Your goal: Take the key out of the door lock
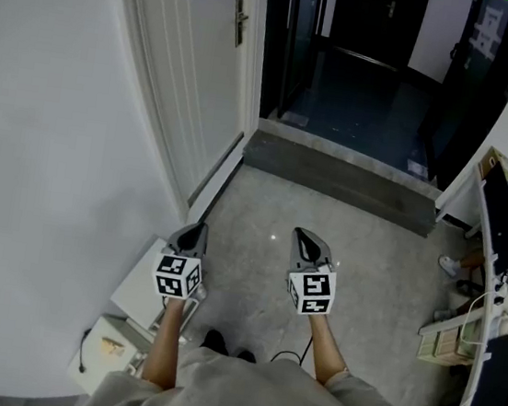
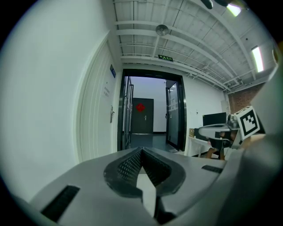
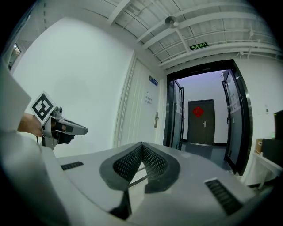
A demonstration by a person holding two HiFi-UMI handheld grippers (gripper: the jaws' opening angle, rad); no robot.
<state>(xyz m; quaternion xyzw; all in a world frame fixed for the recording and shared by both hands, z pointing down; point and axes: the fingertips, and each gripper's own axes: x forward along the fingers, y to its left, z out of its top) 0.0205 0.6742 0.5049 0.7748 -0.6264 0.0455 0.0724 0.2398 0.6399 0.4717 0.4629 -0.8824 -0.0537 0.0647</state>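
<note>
A white door (image 1: 194, 60) stands in the left wall, with a metal handle and lock plate (image 1: 240, 20) on it; the same plate (image 2: 112, 114) (image 3: 156, 119) shows small in both gripper views. No key can be made out at this distance. My left gripper (image 1: 197, 228) and right gripper (image 1: 301, 234) are held side by side over the floor, well short of the door, pointing forward. Both have their jaw tips together with nothing between them.
A grey threshold step (image 1: 341, 176) leads into a dark corridor with a far door (image 3: 202, 122). White boxes (image 1: 133, 307) lie by the left wall. A desk with a monitor (image 1: 506, 226) and clutter lines the right side.
</note>
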